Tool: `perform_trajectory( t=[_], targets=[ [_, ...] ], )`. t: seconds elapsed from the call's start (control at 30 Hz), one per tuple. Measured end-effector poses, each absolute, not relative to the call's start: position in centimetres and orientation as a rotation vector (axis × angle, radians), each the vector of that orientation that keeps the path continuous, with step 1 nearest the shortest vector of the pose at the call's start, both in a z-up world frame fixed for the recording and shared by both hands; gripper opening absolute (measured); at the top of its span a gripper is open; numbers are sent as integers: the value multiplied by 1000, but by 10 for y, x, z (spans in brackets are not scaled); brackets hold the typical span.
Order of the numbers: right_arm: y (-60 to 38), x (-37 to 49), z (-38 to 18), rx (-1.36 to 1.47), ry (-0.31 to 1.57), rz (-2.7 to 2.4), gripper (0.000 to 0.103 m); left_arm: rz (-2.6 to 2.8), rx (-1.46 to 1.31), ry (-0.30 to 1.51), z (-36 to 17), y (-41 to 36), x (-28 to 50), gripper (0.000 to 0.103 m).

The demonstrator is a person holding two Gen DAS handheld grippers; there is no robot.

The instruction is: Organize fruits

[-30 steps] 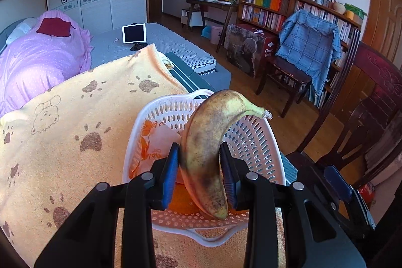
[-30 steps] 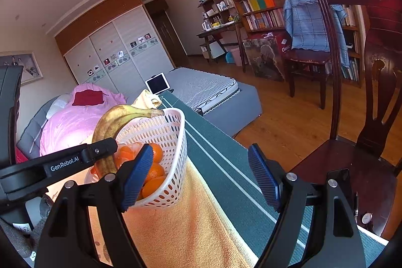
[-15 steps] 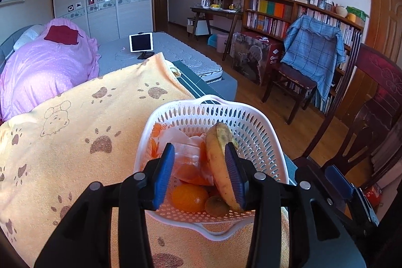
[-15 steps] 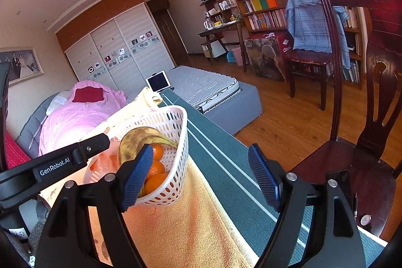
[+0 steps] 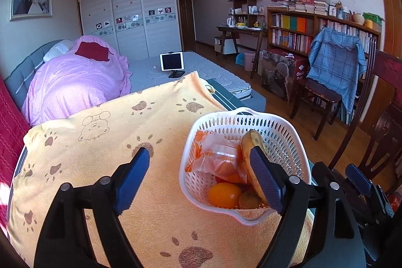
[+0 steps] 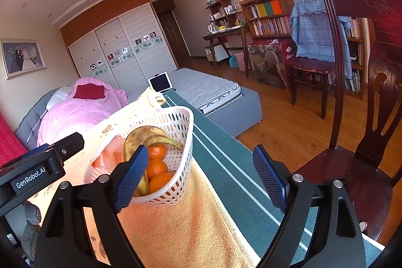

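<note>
The banana [image 5: 252, 157] lies in the white perforated basket [image 5: 281, 127], leaning along its right inner side above the oranges [image 5: 224, 194] and beside a clear plastic bag [image 5: 216, 157] with more orange fruit in it. We see the basket standing on the orange paw-print towel [image 5: 100, 142] that covers the surface, near the towel's right edge, where a green striped cloth [image 6: 226, 167] shows. Our left tool [image 5: 198, 180] has just been opening its jaws; they now stand wide apart and grip nothing, the right pad in front of the banana, the left pad over bare towel. Whether that right pad touches the peel we cannot tell. Our right tool [image 6: 201, 175] is also spread wide and empty, held beside the basket over the green cloth. In the right wrist view the banana's brown-spotted peel [image 6: 140, 140] curves over three oranges [image 6: 157, 167].
</note>
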State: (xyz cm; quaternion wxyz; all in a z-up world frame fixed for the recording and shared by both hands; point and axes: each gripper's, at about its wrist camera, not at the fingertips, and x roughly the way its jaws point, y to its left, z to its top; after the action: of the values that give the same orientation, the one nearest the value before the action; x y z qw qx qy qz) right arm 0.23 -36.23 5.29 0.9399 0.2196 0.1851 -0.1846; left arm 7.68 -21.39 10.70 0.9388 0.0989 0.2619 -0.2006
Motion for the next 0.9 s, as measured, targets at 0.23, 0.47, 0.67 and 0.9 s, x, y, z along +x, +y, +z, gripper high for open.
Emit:
perform_trajectory(
  t=[0.23, 0.47, 0.67, 0.9],
  targets=[
    [-363, 3, 52, 437, 374, -377, 87, -361, 188, 507, 108, -200, 70, 82],
    [-353, 1, 56, 396, 356, -372, 92, -303, 200, 465, 107, -192, 65, 87],
    [-340, 2, 59, 316, 344, -356, 95, -274, 202, 448, 104, -185, 66, 90],
    [-305, 9, 58, 151, 353, -286, 99, -244, 206, 445, 97, -175, 69, 90]
  ],
)
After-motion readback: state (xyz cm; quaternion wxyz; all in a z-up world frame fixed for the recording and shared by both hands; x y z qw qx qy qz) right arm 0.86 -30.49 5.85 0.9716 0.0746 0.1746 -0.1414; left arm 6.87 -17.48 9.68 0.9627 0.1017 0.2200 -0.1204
